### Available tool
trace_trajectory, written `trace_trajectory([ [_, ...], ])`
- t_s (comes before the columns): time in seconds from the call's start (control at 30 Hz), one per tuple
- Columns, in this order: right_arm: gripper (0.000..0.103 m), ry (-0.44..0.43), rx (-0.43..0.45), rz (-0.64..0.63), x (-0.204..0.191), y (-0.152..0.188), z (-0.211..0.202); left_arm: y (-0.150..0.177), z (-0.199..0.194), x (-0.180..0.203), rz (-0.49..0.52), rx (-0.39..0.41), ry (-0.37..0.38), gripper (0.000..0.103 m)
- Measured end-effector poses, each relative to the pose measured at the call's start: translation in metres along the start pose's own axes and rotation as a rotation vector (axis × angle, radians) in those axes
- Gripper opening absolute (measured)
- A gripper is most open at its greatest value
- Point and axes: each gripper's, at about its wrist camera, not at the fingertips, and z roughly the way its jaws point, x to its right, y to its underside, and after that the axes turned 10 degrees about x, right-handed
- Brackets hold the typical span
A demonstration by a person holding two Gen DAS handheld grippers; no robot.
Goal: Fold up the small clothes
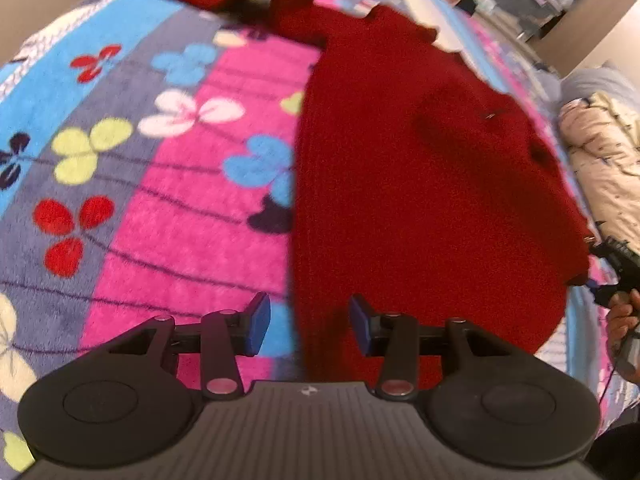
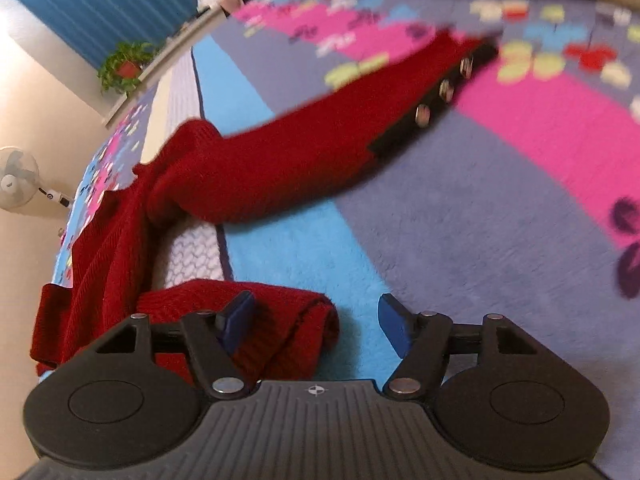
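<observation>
Red knit: one sweater [image 1: 420, 184] on one floral blanket [image 1: 192, 208], both tools, left tool [image 1: 308, 324], right tool [image 2: 316, 324], open, empty.

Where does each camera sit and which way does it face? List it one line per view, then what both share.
Left wrist: on the left gripper, angled down at the red knitted sweater on the flowered fleece blanket; jaws open, a hand at right.
Right wrist: on the right gripper, angled down across a sleeve; jaws open over a cuff.
Shared: sweater, blanket.
</observation>
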Motion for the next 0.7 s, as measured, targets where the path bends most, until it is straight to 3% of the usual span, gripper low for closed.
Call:
trace_trajectory([
  [0.07, 0.070, -0.007, 0.019, -0.027, -0.006, 0.001, 0.002, 0.000, 0.006, -0.003, -0.013, -0.020, -0.001, 0.049],
  [0.13, 0.054, -0.060, 0.014, -0.062, -0.014, 0.004, 0.001, 0.001, 0.008, 0.000, 0.002, -0.024, 0.009, 0.053],
  [0.17, 0.054, -0.080, 0.002, -0.076, -0.017, 0.007, 0.000, 0.001, 0.009, 0.003, 0.018, -0.027, 0.008, 0.055],
  [0.3, 0.019, -0.097, -0.006, -0.192, -0.032, 0.015, -0.010, 0.007, 0.012, 0.017, 0.108, -0.020, -0.022, 0.056],
  [0.33, 0.018, -0.110, 0.002, -0.193, -0.032, 0.015, -0.017, 0.008, 0.010, 0.019, 0.127, -0.015, -0.028, 0.056],
  [0.37, 0.017, -0.120, 0.015, -0.188, -0.031, 0.014, -0.025, 0.010, 0.009, 0.021, 0.139, -0.012, -0.027, 0.047],
  [0.4, 0.017, -0.129, 0.037, -0.182, -0.029, 0.013, -0.036, 0.011, 0.007, 0.022, 0.140, -0.010, -0.016, 0.027],
  [0.47, 0.015, -0.159, 0.086, -0.180, -0.029, 0.012, -0.059, 0.013, -0.002, 0.024, 0.139, 0.003, 0.019, 0.011],
  [0.57, 0.014, -0.201, 0.183, -0.205, -0.032, 0.015, -0.101, 0.017, -0.024, 0.031, 0.177, 0.076, 0.048, 0.007],
  [0.7, 0.013, -0.197, 0.344, -0.160, -0.021, 0.020, -0.164, 0.022, -0.072, 0.030, 0.145, 0.176, 0.162, 0.006],
])
